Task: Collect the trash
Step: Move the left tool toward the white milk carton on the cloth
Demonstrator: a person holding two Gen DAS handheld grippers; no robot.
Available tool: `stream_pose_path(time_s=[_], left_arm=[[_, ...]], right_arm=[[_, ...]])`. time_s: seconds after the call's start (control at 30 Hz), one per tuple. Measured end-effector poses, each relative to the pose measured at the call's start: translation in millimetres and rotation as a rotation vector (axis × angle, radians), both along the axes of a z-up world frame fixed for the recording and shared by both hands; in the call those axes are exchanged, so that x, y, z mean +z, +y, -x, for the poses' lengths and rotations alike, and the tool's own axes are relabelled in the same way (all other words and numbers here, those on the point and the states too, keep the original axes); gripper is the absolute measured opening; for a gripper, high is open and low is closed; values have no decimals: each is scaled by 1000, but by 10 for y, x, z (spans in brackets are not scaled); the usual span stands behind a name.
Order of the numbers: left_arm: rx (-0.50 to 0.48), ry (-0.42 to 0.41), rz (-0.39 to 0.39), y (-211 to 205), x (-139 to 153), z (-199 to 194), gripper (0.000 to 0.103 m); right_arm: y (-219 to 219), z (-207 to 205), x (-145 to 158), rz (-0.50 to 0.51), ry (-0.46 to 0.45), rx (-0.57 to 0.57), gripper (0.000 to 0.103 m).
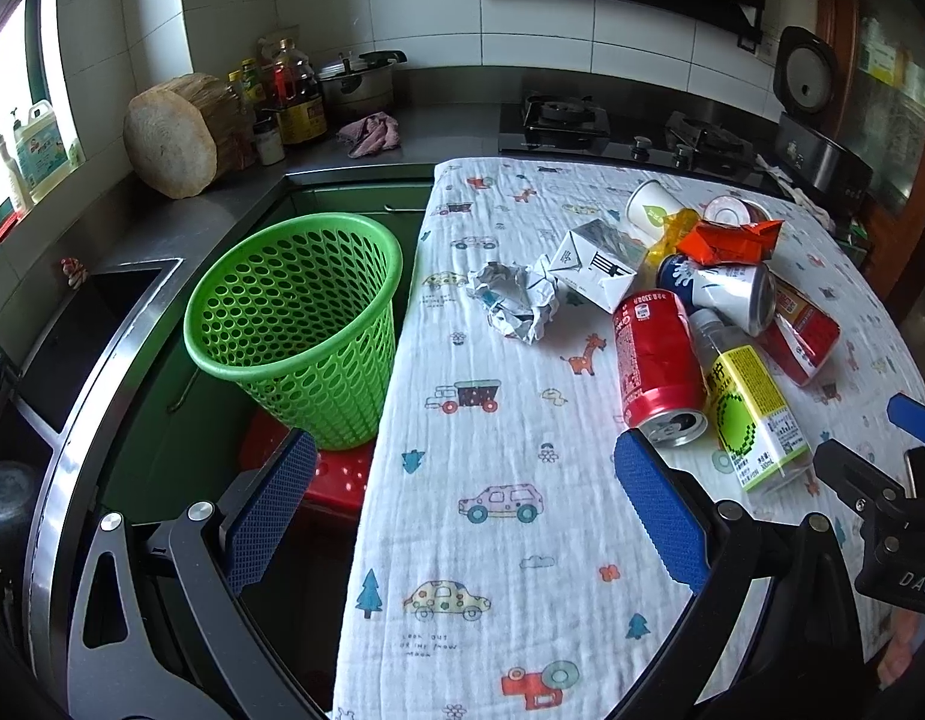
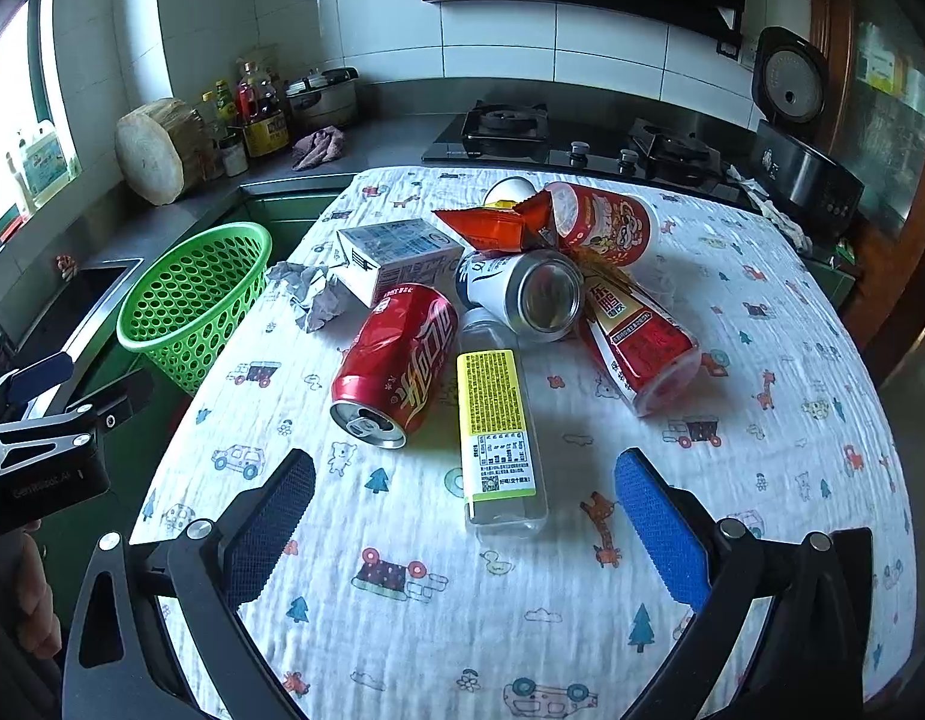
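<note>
Both grippers, left (image 1: 462,516) and right (image 2: 462,516), hovered with jaws wide apart, holding nothing. Trash heaped on worktop right of green basket (image 1: 294,324). Best straddling clear bottle (image 2: 501,438) across its narrow sides, lifting clear of red can (image 2: 396,360) beside basket.

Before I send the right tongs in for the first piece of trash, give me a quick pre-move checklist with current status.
1. Right tongs open and empty: ok.
2. Left tongs open and empty: ok.
3. Nearest target, the clear bottle with the yellow label, lying flat with nothing on its near end: ok.
4. Red cola can lies close beside the bottle and might get nudged; whether they touch: cannot tell.
5. Green basket upright, mouth open, beside the table's left edge: ok.
6. Basket contents: none visible, but the bottom is not in view: cannot tell.
</note>
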State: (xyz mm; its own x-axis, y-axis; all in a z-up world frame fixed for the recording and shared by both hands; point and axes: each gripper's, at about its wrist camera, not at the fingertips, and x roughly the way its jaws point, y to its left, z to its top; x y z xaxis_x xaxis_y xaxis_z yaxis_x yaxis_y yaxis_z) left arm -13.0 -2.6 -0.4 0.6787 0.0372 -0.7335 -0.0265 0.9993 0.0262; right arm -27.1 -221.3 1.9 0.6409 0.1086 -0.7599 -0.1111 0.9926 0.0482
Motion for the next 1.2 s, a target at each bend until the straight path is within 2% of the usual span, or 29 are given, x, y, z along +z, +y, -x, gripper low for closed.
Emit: stream_pose_path(time_s=[0.6,1.2], left_arm=[[-37,-7,5,-54,-8,-102,98],[-47,30,27,-30,-101,-244,97]], right_arm=[[-47,-46,-79,0,10,-46,97],[-99,-193,-220,11,42,-71,95]])
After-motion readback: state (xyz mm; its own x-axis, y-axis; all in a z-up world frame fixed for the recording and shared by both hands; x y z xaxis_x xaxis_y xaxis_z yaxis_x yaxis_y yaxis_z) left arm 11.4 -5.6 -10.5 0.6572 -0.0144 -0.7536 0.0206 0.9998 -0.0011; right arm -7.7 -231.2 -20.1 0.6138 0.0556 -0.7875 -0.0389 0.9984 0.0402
